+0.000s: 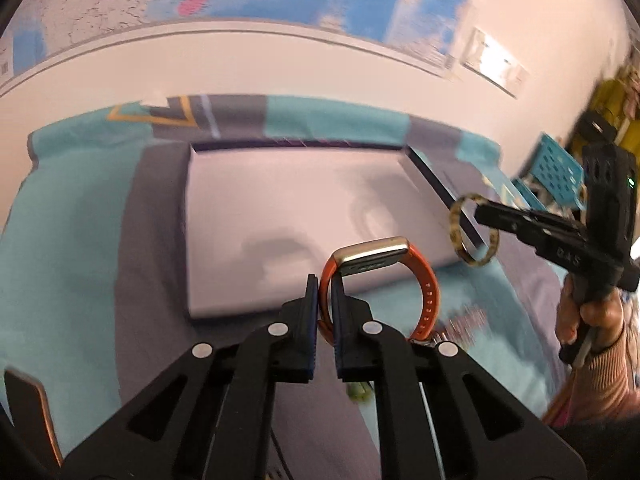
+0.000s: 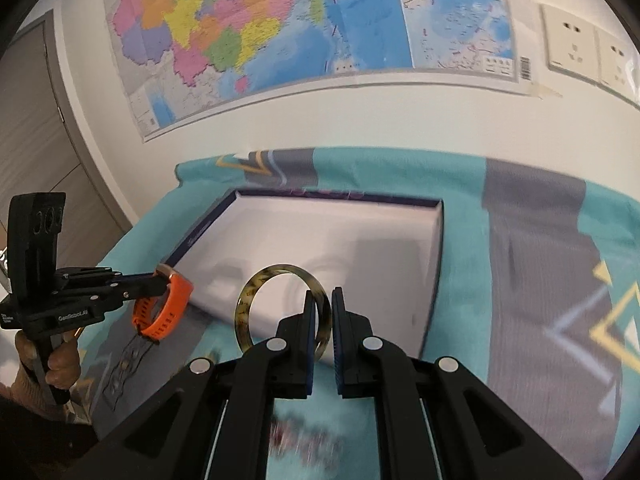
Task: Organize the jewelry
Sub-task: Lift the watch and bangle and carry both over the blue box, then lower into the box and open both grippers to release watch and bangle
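The likeliest slip is the bangle (image 2: 282, 312) twisting out, since the right gripper (image 2: 323, 320) pinches only its thin rim at lower centre; the watch (image 1: 384, 284), nipped by one side of its orange strap in the left gripper (image 1: 325, 308), could swing and snag the tray (image 1: 304, 208) edge. Both jaws are nearly pressed together, and both pieces hang over the tray's near edge.

White wall and a cloth-covered surface

A large colourful paper wall map (image 2: 304, 32) is hanging across the upper frame, white plastic wall sockets (image 2: 588, 44) are sitting upper right, a grey wooden door (image 2: 36, 128) is standing at left, and a teal-and-grey patterned cloth (image 2: 540, 232) is spreading below.
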`<state>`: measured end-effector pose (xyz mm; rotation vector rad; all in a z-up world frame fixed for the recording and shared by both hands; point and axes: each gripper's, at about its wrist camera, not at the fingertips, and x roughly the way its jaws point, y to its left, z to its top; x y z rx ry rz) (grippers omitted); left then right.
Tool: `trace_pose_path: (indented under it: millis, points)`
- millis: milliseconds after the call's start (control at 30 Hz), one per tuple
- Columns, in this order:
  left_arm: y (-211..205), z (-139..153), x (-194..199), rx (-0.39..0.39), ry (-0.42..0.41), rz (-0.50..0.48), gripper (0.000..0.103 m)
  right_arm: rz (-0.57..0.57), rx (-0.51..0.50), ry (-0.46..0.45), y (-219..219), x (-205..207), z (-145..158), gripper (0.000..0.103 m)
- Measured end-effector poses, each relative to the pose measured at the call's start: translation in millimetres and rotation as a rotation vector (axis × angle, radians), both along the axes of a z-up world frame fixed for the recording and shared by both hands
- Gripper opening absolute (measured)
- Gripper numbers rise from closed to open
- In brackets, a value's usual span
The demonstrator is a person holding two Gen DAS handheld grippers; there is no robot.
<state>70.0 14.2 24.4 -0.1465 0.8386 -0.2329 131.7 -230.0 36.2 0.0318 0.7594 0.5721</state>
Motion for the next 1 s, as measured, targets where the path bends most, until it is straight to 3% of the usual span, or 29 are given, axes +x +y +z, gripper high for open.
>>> trace_pose_path:
  millis: [233,500,733,1000]
  points:
    - [6.7,-6.1,65.4,0.041,0.032,0.069,0.008,-0.032,-0.028,0.049,25.3,66.2,-9.3,0.006]
    - [9.8,-24.3,122.6,0.015,0.098,0.099,0.008,-0.071,-0.087,0.111,50.2,115.3,-28.5,0.006]
    - [12.5,-35.3,153.4,0.006,0.157,0.132,0.008,-0.107,-0.098,0.192,57.4,140.7,-42.3,0.006]
    - [8.5,-43.1,176.6,0.028,0.200,0.143,0.008,-0.148,-0.121,0.224,59.5,153.6,-49.3,0.007]
